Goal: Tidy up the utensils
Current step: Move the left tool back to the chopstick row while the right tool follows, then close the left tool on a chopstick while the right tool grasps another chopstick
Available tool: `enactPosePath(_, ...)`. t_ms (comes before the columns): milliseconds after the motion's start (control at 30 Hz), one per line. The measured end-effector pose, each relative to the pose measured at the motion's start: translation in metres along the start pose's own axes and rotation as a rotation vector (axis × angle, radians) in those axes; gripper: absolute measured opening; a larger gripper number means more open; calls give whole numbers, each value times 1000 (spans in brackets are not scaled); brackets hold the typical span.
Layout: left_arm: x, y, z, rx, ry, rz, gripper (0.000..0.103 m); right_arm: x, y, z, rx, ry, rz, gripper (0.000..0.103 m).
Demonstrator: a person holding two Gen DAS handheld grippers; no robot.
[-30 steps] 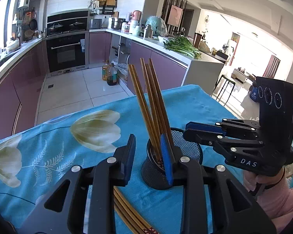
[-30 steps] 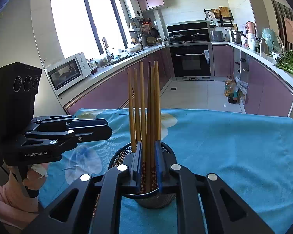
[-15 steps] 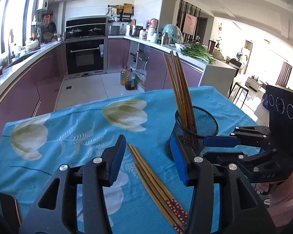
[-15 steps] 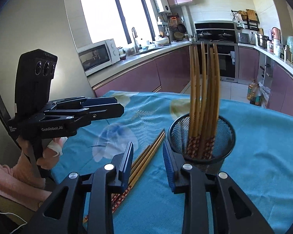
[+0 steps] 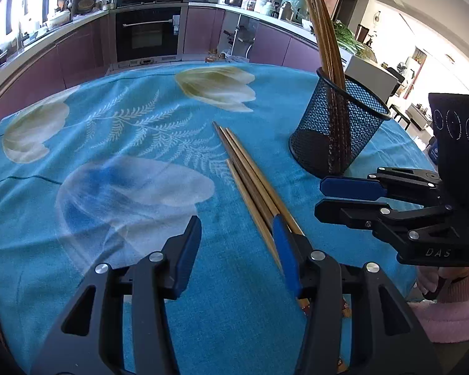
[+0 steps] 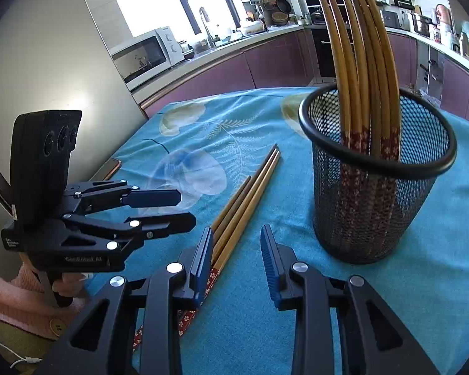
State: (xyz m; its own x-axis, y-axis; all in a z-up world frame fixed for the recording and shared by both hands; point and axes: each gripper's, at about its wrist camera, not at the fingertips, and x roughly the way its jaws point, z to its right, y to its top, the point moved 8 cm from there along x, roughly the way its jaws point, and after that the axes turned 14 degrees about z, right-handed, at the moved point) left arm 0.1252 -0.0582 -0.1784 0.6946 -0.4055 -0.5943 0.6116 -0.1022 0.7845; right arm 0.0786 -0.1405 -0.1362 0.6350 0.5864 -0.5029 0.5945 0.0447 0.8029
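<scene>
A black mesh holder (image 5: 337, 143) (image 6: 375, 193) stands on the blue flowered cloth with several brown chopsticks (image 6: 359, 62) upright in it. Several loose chopsticks (image 5: 250, 181) (image 6: 247, 193) lie flat on the cloth beside it. My left gripper (image 5: 236, 250) (image 6: 184, 207) is open low over the cloth, and its right finger covers the loose chopsticks' near ends. My right gripper (image 6: 237, 250) (image 5: 319, 198) is open too, with nothing between its pads. Its left finger lies over the loose chopsticks' patterned ends, and the holder stands to its right.
A flat copper-edged object (image 6: 112, 165) lies at the table's left edge. Hands in pink sleeves (image 5: 447, 309) hold both tools. The blue cloth (image 5: 109, 156) stretches left of the chopsticks. Kitchen counters and a microwave (image 6: 147, 59) stand beyond the table.
Both grippers have opened, drawn back from the chopsticks in the holder and sunk toward the loose chopsticks on the cloth. The right gripper let go of the upright chopsticks.
</scene>
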Motion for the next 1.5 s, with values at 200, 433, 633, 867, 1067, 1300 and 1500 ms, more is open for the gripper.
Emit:
enactPosePath(200,4,-9,8,6,-9,-24,47,0,-5,3,13,-1,-14,32)
enactPosePath(433,4,-13,17,59,14,-34,46,3,-7,3,16,-3,-20,32)
enactPosePath(633,6,-11,17,77,21,-37,40,7,-7,3,12,-10,-24,32)
enactPosePath(867,14,-5,11,82,22,-41,18,15,-8,0,-6,-23,-30,32)
enactPosePath(1067,24,4,5,61,31,-34,13,23,-9,1,-22,-53,-44,32)
enactPosePath(1300,25,7,1,54,48,-35,23,30,-8,0,-50,-86,-48,31)
enactPosePath(1500,26,5,0,66,52,-44,24,32,-6,0,-72,-119,-54,29)
